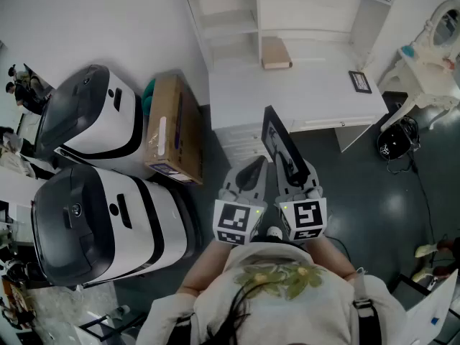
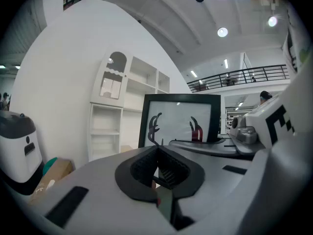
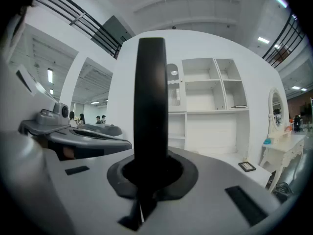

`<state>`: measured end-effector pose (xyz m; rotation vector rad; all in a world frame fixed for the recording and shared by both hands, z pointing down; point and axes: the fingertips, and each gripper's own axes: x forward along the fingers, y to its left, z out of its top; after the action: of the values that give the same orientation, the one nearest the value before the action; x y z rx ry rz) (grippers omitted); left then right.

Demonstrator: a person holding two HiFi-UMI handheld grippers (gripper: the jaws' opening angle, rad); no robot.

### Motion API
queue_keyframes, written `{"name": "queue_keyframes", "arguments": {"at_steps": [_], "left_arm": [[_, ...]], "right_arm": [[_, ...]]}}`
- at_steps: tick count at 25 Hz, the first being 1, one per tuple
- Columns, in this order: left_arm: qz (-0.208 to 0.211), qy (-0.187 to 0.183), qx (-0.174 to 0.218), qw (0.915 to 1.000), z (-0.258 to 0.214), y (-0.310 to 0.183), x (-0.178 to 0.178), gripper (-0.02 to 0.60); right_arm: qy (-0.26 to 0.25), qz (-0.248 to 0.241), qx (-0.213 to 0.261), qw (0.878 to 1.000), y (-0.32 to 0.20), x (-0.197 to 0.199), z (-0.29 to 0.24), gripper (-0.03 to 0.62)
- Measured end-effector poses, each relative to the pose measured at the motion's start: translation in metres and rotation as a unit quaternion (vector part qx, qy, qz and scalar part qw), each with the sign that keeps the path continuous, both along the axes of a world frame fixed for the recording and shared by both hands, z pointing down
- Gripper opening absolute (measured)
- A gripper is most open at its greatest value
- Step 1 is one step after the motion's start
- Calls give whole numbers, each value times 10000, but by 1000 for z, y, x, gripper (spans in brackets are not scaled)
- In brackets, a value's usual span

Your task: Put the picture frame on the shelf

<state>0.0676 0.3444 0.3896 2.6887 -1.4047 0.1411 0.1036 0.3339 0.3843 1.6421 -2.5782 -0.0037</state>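
A black picture frame point(image 1: 276, 136) with a white picture stands upright, edge-on, between the jaws of my right gripper point(image 1: 290, 167), which is shut on its lower edge. In the right gripper view the frame point(image 3: 150, 106) rises as a dark bar out of the gripper point(image 3: 149, 164). My left gripper point(image 1: 255, 165) sits close beside it on the left, shut with nothing in it. From the left gripper point(image 2: 157, 152), the frame's face point(image 2: 180, 119) shows antler shapes. The white shelf unit point(image 1: 237, 20) stands ahead, with its open compartments point(image 3: 210, 97) also in the right gripper view.
A white desk top point(image 1: 316, 95) below the shelves carries a brown box point(image 1: 276, 52) and a small dark frame point(image 1: 360, 81). A cardboard box point(image 1: 175, 128) and two white-and-black machines point(image 1: 93, 121) stand at the left. A vanity table point(image 1: 431, 56) and a dark bag point(image 1: 394, 142) are at the right.
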Motion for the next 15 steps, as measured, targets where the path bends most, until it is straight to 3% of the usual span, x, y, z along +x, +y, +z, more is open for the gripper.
{"name": "queue_keyframes", "arguments": {"at_steps": [15], "left_arm": [[73, -46, 84, 9999, 5, -17, -43, 28]], "right_arm": [[8, 233, 39, 9997, -20, -31, 6, 35]]}}
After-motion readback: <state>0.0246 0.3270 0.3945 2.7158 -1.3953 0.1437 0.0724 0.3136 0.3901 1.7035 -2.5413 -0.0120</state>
